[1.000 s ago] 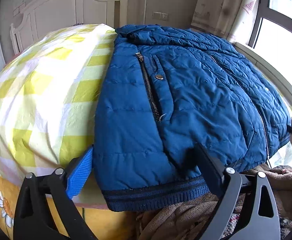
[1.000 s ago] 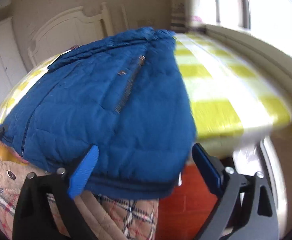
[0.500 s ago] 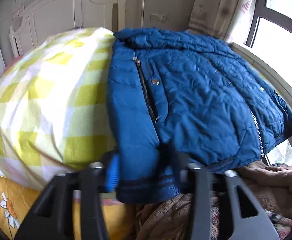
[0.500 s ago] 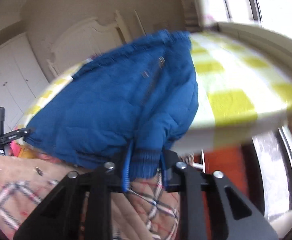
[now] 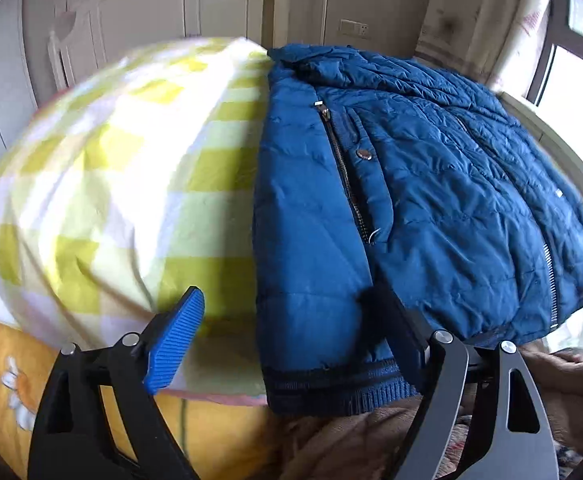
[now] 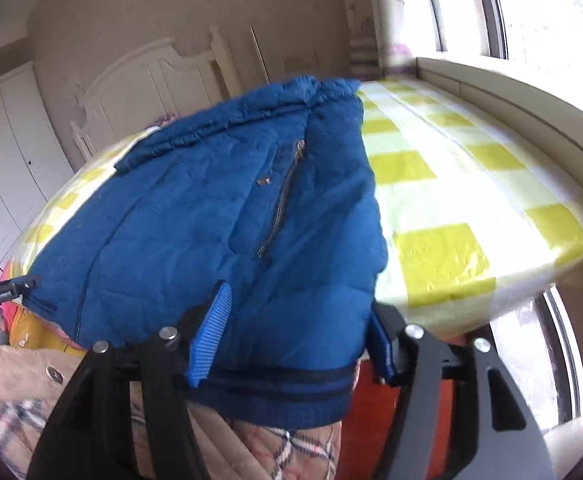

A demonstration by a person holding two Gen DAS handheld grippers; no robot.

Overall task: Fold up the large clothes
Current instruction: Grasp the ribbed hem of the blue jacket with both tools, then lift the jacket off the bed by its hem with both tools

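A blue quilted jacket lies on a bed with a yellow-and-white checked cover, its ribbed hem at the near edge. My left gripper is open; its jaws straddle the hem's left corner without gripping it. In the right wrist view the same jacket fills the middle. My right gripper is open, its jaws either side of the hem's right corner, fabric loose between them.
A tan coat with plaid lining lies under the hem at the bed's near edge. A white headboard stands at the far end. A window ledge runs along the bed's right side. White wardrobes stand at left.
Both grippers were open, closed on the hem corners half a second ago, and have opened again. The jacket has shifted slightly on the bed.
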